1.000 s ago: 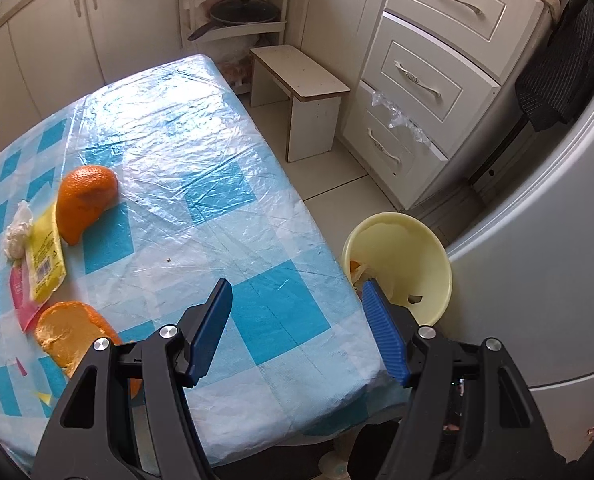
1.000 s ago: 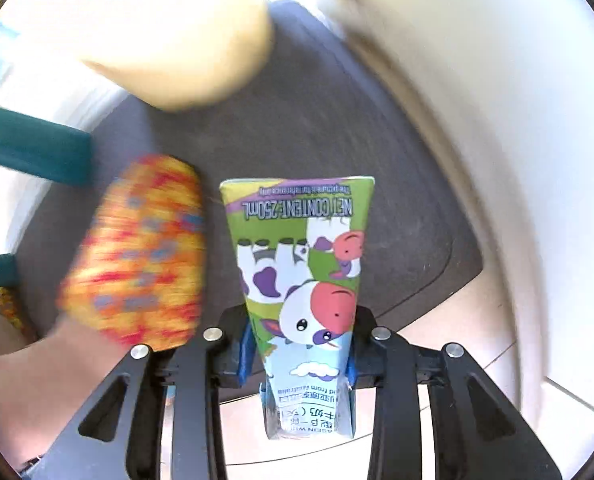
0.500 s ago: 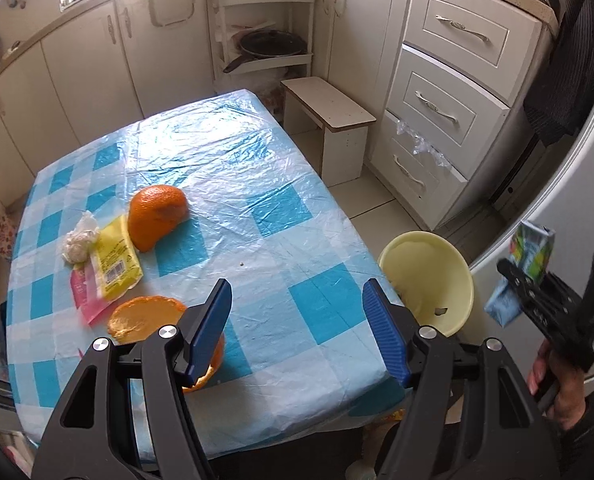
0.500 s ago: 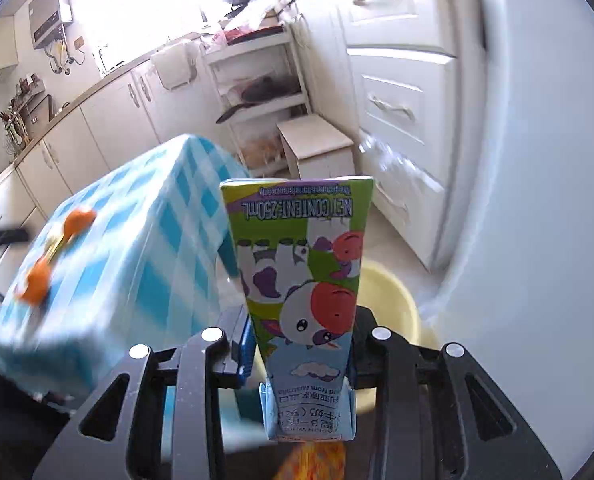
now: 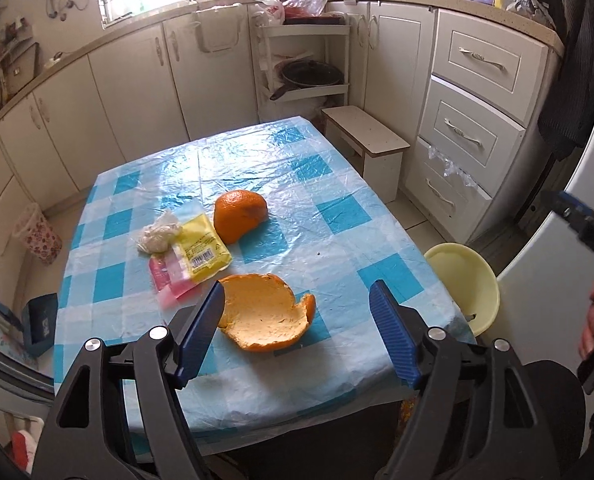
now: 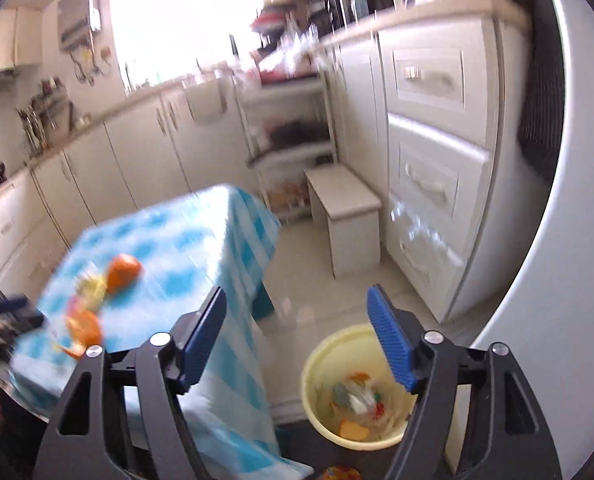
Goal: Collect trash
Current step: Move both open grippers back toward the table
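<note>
Both tools are seen opening wide, nothing between their pads: the left tool (image 5: 297,332) above the cupped orange peel (image 5: 267,312), the right tool (image 6: 297,336) over the yellow bin (image 6: 357,388) on the floor. More trash lies on the desk (image 5: 337,184) at ten o'clock of the peel. The curved peel could be tipped or skidded off the slick plastic cover if pinched unevenly.
</note>
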Action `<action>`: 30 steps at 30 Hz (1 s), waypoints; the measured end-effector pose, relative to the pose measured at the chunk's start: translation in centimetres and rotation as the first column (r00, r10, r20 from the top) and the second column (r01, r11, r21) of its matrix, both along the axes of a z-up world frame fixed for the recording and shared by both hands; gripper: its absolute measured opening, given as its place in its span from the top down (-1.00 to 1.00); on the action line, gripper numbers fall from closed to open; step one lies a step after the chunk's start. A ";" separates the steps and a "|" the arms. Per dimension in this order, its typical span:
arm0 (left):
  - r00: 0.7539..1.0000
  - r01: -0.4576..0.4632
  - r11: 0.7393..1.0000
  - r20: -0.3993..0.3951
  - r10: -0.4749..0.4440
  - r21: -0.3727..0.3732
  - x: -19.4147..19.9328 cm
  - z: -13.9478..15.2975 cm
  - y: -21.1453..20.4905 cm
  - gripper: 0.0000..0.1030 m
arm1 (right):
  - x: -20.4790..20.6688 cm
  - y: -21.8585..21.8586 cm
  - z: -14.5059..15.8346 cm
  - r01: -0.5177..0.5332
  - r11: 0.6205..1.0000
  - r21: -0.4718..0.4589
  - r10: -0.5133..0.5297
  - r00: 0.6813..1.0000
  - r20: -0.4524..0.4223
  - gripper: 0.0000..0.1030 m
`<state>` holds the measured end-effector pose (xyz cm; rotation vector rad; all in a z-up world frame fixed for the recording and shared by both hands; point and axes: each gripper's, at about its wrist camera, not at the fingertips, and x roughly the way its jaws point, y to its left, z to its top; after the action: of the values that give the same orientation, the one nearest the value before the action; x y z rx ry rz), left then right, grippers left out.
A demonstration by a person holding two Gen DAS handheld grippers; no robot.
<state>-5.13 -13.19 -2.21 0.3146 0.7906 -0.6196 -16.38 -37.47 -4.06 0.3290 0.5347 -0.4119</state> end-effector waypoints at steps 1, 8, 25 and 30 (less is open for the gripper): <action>1.000 -0.003 1.000 0.011 0.003 -0.004 -0.2 0.3 0.4 -0.41 | -0.5 0.8 1.9 0.001 1.000 0.009 -0.002 0.999 0.048 -0.50; 0.997 -0.032 0.999 0.063 0.033 -0.018 -0.9 1.3 2.8 -0.47 | 1.6 7.6 5.4 -0.043 0.999 0.007 0.040 0.968 0.246 -0.79; 0.994 -0.083 0.996 0.067 0.085 -0.031 0.3 0.9 5.5 -0.51 | 5.0 13.7 4.6 -0.141 0.979 -0.148 0.153 0.985 0.076 -0.81; 0.994 -0.093 0.995 0.063 0.095 -0.031 0.6 0.7 5.8 -0.52 | 5.3 14.4 4.4 -0.155 0.972 -0.176 0.165 0.985 0.044 -0.81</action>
<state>-4.53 -7.38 -1.51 0.2691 0.7296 -0.5295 -11.13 -23.06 0.35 0.1299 0.4617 -0.2886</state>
